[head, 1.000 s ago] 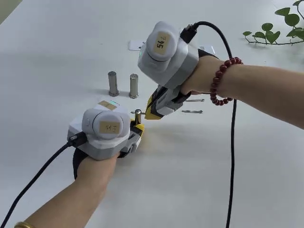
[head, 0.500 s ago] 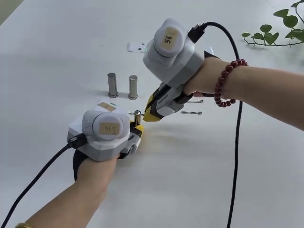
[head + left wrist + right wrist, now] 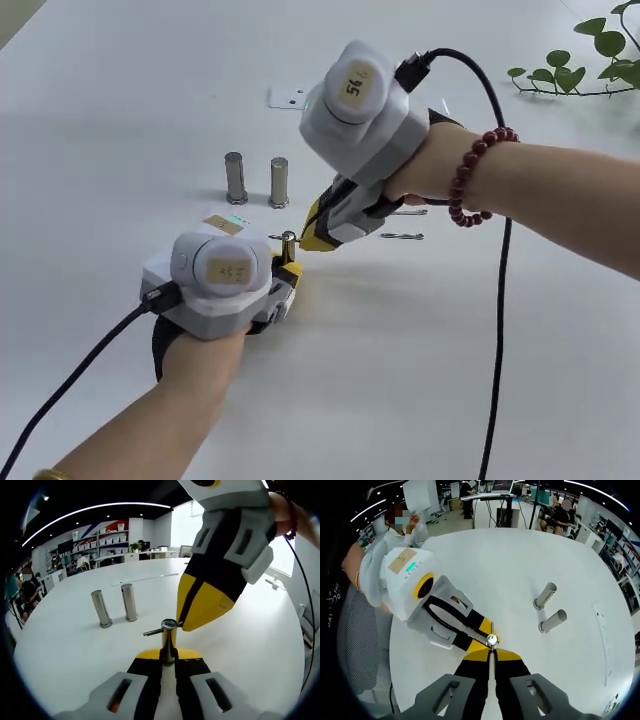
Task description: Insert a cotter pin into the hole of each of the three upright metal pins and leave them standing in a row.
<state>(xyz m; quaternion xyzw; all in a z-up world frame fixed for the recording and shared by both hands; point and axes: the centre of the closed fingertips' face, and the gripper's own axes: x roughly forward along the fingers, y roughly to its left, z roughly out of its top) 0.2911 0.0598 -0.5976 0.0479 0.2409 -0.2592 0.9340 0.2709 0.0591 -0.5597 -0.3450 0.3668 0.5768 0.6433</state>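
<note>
So the left claw [image 3: 168, 656] was clamped low on the metal pin [image 3: 168, 637], and the right claw [image 3: 491, 652] pinched the cotter pin [image 3: 152, 631]; left gripper view showed its tip poking through. Head view caught 2 spare cotter pins [image 3: 403, 236] on the bench [image 3: 400, 380].

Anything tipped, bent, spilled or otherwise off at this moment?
Nothing stands out. The left gripper clamps one metal pin upright while the right gripper holds a cotter pin through its hole. Two other metal pins stand upright behind, and two spare cotter pins lie flat on the table.
</note>
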